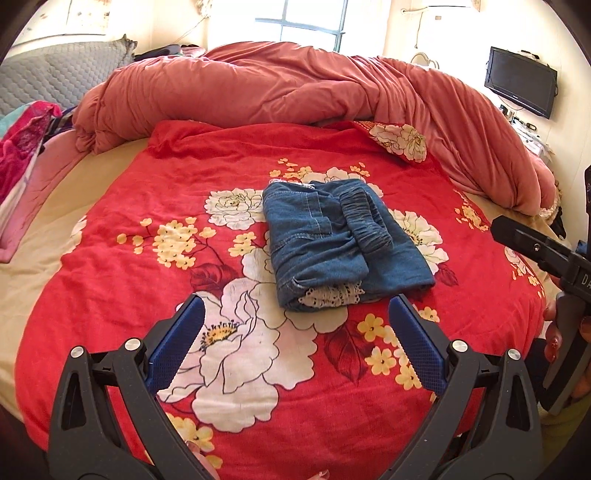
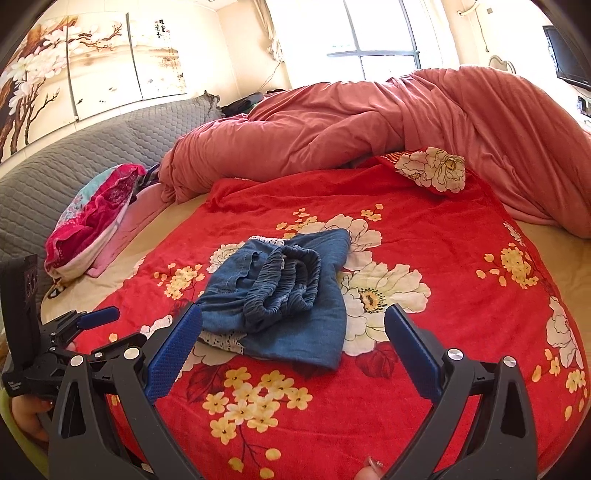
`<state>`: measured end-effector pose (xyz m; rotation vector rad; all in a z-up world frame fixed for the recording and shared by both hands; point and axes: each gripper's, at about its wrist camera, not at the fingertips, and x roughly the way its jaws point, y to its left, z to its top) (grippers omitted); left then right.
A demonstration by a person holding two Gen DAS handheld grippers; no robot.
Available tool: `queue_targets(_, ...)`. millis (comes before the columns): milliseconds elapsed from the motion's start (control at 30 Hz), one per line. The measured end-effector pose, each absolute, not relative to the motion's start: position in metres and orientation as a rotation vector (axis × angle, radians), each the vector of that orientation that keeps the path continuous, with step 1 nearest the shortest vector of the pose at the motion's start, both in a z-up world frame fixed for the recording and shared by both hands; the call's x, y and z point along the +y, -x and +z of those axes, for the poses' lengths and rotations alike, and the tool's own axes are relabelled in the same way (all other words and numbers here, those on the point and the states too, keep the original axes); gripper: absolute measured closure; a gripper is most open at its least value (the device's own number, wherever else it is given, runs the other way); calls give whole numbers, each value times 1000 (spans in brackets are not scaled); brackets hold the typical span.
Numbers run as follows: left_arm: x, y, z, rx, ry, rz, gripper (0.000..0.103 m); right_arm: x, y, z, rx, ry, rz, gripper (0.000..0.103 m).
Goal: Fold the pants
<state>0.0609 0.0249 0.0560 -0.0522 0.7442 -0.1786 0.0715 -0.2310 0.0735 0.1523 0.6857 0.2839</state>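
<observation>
A round bed [image 2: 554,236] with a grey quilted headboard [image 2: 74,166] carries a red floral blanket [image 2: 424,387] and a bunched pink duvet [image 2: 369,122]. Bright daylight floods through a barred window [image 2: 373,33] behind it. A blossom painting [image 2: 74,62] hangs on the cream wall, and a dark television [image 1: 521,81] is mounted opposite.

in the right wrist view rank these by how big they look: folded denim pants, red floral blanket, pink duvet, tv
1. red floral blanket
2. pink duvet, though it lies farther back, so the gap is unsure
3. folded denim pants
4. tv, cut off at the frame edge and distant
</observation>
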Motion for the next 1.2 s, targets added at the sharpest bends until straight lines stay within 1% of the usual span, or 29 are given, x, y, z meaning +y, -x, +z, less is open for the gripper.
queue_targets(633, 27, -31, 41, 795, 87, -170, 10, -238, -36, 60, 731, -125, 267, 5)
queue_targets(1200, 13, -8, 16, 817, 117, -170, 9, -240, -9, 29, 789, -122, 263, 5)
